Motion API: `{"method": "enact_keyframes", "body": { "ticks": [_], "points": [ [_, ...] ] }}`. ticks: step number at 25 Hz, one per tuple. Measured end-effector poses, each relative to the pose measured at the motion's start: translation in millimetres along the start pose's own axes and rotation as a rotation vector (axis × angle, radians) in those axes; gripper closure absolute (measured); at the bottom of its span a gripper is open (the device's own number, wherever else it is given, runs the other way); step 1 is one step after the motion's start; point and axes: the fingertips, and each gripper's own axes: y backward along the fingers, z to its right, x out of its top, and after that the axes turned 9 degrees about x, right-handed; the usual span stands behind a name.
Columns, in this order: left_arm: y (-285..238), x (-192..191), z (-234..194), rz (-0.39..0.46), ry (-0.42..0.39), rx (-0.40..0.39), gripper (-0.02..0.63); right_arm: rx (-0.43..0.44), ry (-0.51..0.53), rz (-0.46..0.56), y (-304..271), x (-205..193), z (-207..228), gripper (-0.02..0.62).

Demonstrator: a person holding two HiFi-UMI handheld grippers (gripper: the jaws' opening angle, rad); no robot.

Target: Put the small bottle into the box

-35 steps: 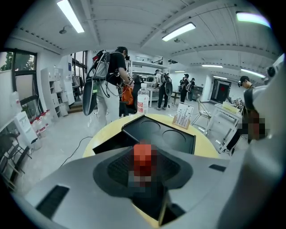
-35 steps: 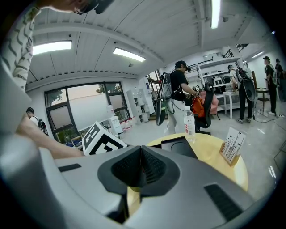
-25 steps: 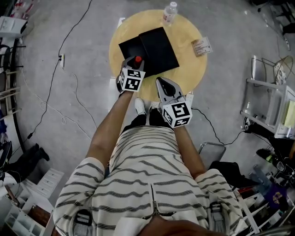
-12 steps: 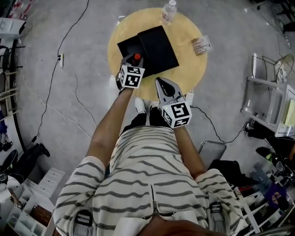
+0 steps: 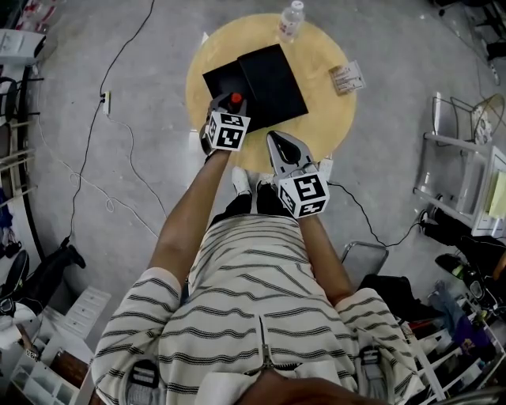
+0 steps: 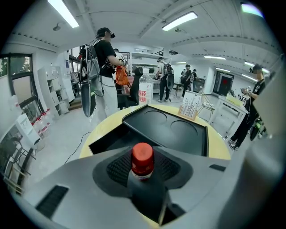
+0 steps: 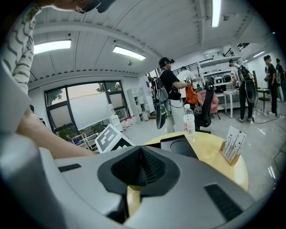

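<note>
My left gripper (image 5: 229, 107) is shut on the small bottle (image 5: 236, 100), whose red cap (image 6: 142, 154) sticks up between the jaws. It hangs at the near edge of the open black box (image 5: 225, 81), beside the box's black lid (image 5: 273, 85). In the left gripper view the box (image 6: 111, 141) lies just beyond the bottle. My right gripper (image 5: 285, 149) is shut with nothing in it, over the round table's near rim; in its own view the jaws (image 7: 140, 167) meet.
The round yellow table (image 5: 324, 111) also carries a clear water bottle (image 5: 291, 21) at its far edge and a small card stand (image 5: 345, 79) at the right. Cables cross the grey floor at the left. Several people stand in the room behind (image 6: 105, 67).
The left gripper with the bottle has shifted very slightly; the right gripper has stayed where it was.
</note>
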Motion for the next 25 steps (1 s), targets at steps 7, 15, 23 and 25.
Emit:
{"method": "enact_keyframes", "body": {
  "ticks": [7, 15, 23, 25],
  "points": [
    [1.1, -2.3, -1.8, -0.008, 0.014, -0.005, 0.457, 0.007, 0.002, 0.002, 0.7, -0.4, -5.1, 0.575],
    [9.6, -1.2, -2.4, 0.003, 0.051, -0.008, 0.456, 0.001, 0.009, 0.003, 3.7, 0.2, -10.9, 0.575],
    [22.7, 5.2, -5.5, 0.034, 0.072, 0.009, 0.455, -0.016, 0.013, -0.001, 8.3, -1.2, -14.6, 0.575],
    [29.6, 8.3, -5.5, 0.047, 0.085, 0.012, 0.456, -0.025, 0.014, 0.005, 11.1, 1.4, -14.6, 0.575]
  ]
}}
